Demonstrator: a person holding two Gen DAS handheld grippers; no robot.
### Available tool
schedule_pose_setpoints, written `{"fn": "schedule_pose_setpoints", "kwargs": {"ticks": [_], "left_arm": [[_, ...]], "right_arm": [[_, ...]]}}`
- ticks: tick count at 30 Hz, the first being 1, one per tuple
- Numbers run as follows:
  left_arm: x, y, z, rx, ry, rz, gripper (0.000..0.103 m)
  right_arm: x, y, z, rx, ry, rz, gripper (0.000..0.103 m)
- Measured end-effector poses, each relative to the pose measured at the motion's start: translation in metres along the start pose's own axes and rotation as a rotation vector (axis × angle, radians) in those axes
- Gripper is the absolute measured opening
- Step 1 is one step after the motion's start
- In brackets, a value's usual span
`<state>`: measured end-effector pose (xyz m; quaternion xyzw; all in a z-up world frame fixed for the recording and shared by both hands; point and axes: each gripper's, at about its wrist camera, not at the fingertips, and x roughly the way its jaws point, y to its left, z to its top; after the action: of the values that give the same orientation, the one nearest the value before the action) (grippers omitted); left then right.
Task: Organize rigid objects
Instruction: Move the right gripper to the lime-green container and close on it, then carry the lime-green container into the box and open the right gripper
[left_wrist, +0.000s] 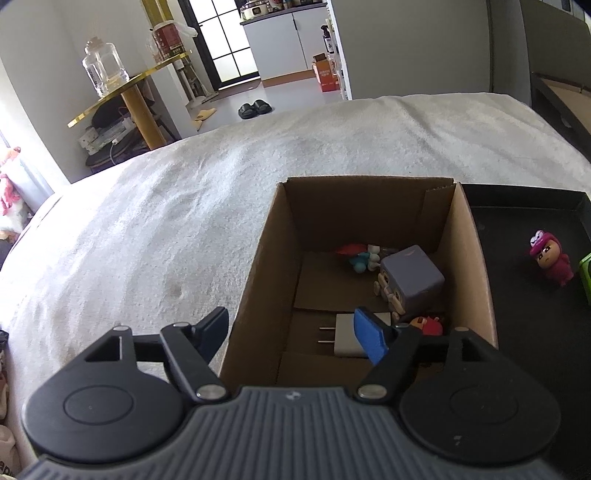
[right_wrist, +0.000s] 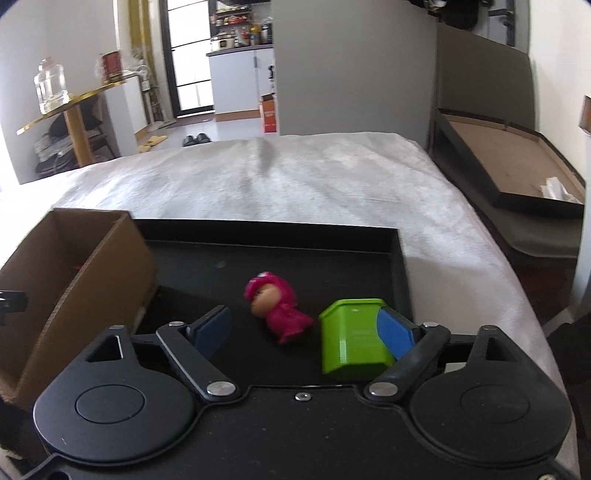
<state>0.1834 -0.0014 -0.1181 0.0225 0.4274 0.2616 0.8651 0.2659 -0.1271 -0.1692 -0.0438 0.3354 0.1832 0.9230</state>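
toys and small hard things are being sorted out of a black tray (right_wrist: 395, 254) into a cardboard box (left_wrist: 258, 266) that stands touching the tray's left side on a white bedcover (left_wrist: 147, 221). in the left wrist view the box fills the lower middle of the frame and already holds a white plug adapter (left_wrist: 343, 336), a grey cube figure (left_wrist: 413, 277), a small blue-and-red toy (left_wrist: 358, 256) and a red-headed one (left_wrist: 428, 325). two things are left on the tray: a pink figurine (right_wrist: 277, 310) lying at centre frame of the right wrist view, and a green bin-shaped block (right_wrist: 351, 339) to its lower right.

the right gripper (right_wrist: 303, 330) stands wide open with nothing pressed; the pink figurine lies between its fingers, and the green block sits just beside the right finger, whether touching i cannot tell. the left gripper (left_wrist: 295, 334) is also open and empty, straddling the box's near left wall, one finger outside and one over the adapter.

the likely step is to pick the pink figurine. centre the fingers on its body, not the round head (it is tipped and may roll), and shift left so the green block is not caught too.

room: the tray's raised rim runs along the upper and right side, the box wall rises at left; lift clear of that wall before crossing. the middle of the box floor is still bare.
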Motion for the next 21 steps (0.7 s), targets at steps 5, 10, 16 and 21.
{"fn": "schedule_pose_setpoints", "kwargs": {"ticks": [5,10,16,21], "left_arm": [[-0.003,-0.006,0.001,0.024,-0.004,0.017,0.076],[-0.003,-0.010,0.001,0.038,0.003,0.026,0.076],[-0.004,-0.014,0.002,0.056,0.000,0.036,0.076],[-0.006,-0.016,0.002,0.061,0.000,0.036,0.077]], "right_arm": [[0.011,-0.015,-0.001,0.032,-0.003,-0.013,0.078],[0.026,-0.030,-0.003,0.076,0.035,-0.020,0.050],[0.030,-0.040,-0.012,0.097,0.068,-0.019,0.046],[0.026,-0.041,-0.014,0.109,0.087,0.017,0.046]]}}
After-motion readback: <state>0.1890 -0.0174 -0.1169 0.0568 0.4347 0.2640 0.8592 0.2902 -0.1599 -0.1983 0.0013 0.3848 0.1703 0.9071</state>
